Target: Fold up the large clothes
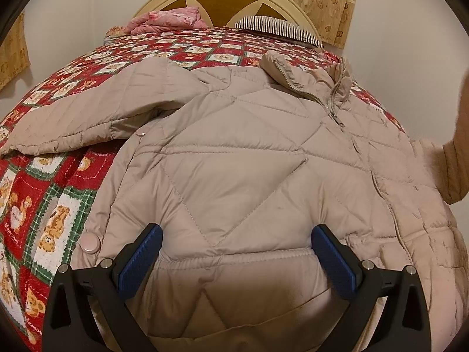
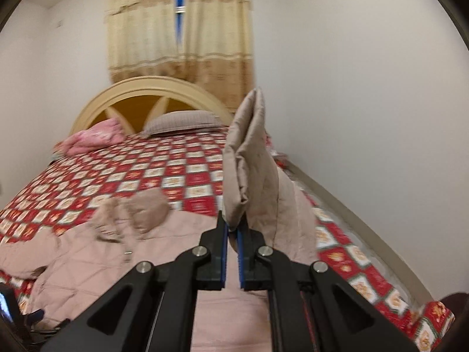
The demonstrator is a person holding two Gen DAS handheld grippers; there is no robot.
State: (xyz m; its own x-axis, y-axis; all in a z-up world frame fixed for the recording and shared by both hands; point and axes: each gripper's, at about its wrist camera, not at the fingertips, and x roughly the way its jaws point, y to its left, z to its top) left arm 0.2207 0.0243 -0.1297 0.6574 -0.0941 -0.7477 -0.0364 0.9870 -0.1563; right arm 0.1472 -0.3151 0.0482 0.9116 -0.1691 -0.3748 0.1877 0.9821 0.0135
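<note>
A beige quilted jacket lies front up on the bed, zipped, with its collar toward the headboard. One sleeve is spread out to the left. My left gripper is open and hovers just over the jacket's lower part near the elastic hem, its blue pads wide apart with fabric below them. My right gripper is shut on the other sleeve, which stands up above the jacket body. That view is motion-blurred.
The bed carries a red, white and green checked quilt. A pink bundle and a striped pillow lie by the cream headboard. A white wall runs along the bed's right side, with curtains behind. A blurred beige shape is at the right edge.
</note>
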